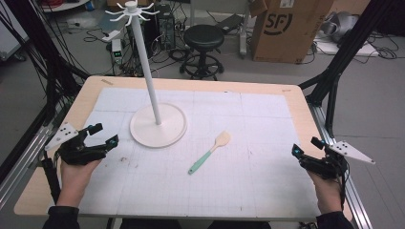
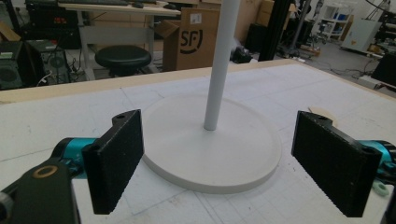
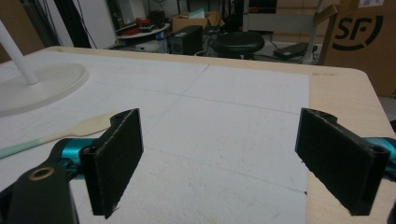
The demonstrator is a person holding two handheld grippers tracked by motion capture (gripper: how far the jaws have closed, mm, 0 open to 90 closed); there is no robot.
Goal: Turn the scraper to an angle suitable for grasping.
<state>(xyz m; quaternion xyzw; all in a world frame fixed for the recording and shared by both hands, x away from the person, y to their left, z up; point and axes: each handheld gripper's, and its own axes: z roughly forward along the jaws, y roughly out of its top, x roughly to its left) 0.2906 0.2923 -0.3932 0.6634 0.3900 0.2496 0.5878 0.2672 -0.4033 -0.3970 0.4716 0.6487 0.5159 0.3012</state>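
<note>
Both my pairs of fingers [image 2: 116, 161] stand spread and empty, left gripper [image 1: 98, 136] beside the stand [image 1: 157, 125], right gripper [image 1: 305, 151] near the worktop [image 1: 296, 102] edge. The spatula [image 1: 208, 152] lies flat between them, just beside the stand's base. Recommended: approach the green handle squarely, low to the surface, closing across its narrow width.

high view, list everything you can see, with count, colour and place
spatula: one, wooden head with a mint green handle, lying flat on the mat near the middle
stand: one, white, round base on the mat's left half, tall pole with hooks on top
mat: one, white with a faint grid, covering most of the table
table: one, light wood
stool: one, black, on the floor behind the table
cardboard box: one, brown, on the floor at the back right
left gripper: one, black, jaws open and empty, left of the stand
right gripper: one, black, jaws open and empty, at the mat's right edge
</note>
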